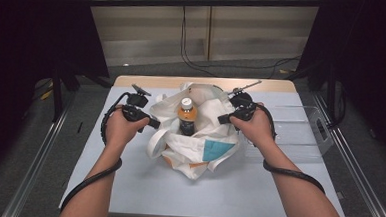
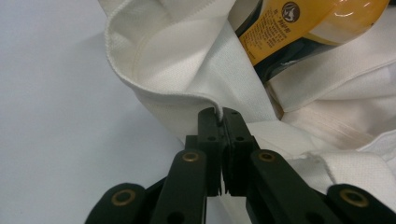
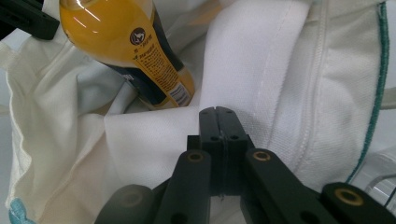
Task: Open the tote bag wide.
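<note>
Because I want the white bag (image 1: 194, 138) held open on the desk (image 1: 142, 186), my left tongs (image 2: 219, 114) pinch its rim and my right tongs (image 3: 218, 112) seemingly pinch the opposite fold, keeping the orange bottle (image 1: 186, 115) upright inside.

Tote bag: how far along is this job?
Done: the orange drink bottle stands inside the white tote bag. In hand: left tongs and right tongs are each shut on the bag's rim. Left: apparently lifting or closing it; the clear bin waits beside.
</note>
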Motion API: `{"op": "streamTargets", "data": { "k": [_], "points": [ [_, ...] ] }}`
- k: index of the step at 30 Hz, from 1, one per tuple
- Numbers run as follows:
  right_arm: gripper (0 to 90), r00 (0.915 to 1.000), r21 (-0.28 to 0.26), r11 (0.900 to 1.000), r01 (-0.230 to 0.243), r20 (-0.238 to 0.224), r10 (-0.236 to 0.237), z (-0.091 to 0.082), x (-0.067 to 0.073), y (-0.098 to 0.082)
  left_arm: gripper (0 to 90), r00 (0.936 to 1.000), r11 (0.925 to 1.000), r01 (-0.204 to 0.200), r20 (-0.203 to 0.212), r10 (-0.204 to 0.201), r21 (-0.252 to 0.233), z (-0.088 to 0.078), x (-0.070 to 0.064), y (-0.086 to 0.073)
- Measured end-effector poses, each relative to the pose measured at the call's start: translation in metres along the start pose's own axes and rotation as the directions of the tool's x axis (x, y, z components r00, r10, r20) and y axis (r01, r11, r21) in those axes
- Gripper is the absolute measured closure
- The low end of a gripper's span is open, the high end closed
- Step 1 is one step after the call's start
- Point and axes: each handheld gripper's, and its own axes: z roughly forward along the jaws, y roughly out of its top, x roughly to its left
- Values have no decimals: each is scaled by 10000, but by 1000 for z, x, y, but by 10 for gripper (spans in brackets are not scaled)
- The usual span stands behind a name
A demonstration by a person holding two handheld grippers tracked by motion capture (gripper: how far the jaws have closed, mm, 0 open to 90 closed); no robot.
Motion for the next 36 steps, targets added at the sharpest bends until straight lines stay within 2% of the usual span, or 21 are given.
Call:
{"op": "streamTargets", "data": {
  "k": [2, 4, 5, 7, 8, 9, 11, 13, 15, 17, 22, 29, 36],
  "points": [
    [900, 10000, -8, 10000, 26, 18, -26, 0, -1, -1, 875, 9999, 9999, -113, 16, 113, 73, 0, 1, 0],
    [900, 9999, -79, 9999, 130, 0, -130, 2, -2, -2, 875, 10000, 10000, 16, 13, -16, 12, 1, 1, -1],
    [900, 10000, 56, 10000, -69, 54, 69, 1, -2, -2, 875, 10000, 10000, 29, 12, -29, 12, 2, 1, -1],
    [900, 10000, 40, 10000, -70, 20, 69, 1, -3, -3, 875, 10000, 10000, -6, 10, 6, 1, 2, 1, -1],
    [900, 10000, 39, 10000, -56, 35, 56, 1, -3, -3, 875, 9999, 9998, -151, 14, 151, 110, 2, 2, -1],
    [900, 10000, 44, 10000, -81, 35, 80, 1, -3, -3, 874, 10000, 10000, 41, 8, -41, -11, 4, 1, -2],
    [900, 10000, -12, 10000, 40, 36, -40, 2, -4, -4, 874, 10000, 10000, 2, 11, -2, 12, 5, 1, -2],
    [900, 10000, 54, 10000, -71, 38, 71, 2, -3, -4, 872, 9999, 9999, -125, 23, 125, 72, 5, 2, -3],
    [900, 10000, -10, 10000, 15, 60, -15, 2, -5, -5, 872, 10000, 10000, -26, 22, 26, -4, 7, 2, -4],
    [900, 9999, 62, 9999, -128, 87, 127, 2, -5, -5, 872, 10000, 10000, -29, 12, 29, -11, 7, 2, -4],
    [900, 9999, 40, 9999, -149, 79, 148, 4, -7, -8, 872, 9999, 9998, -152, 19, 152, 125, 9, 3, -5],
    [900, 9997, 120, 9997, -223, 90, 222, 4, -9, -10, 872, 10000, 10000, 44, 86, -45, 59, 12, 3, -7],
    [900, 9996, 162, 9995, -266, 128, 263, 6, -13, -14, 872, 10000, 9998, -3, 22, 3, 173, 17, 3, -9]
  ]
}}
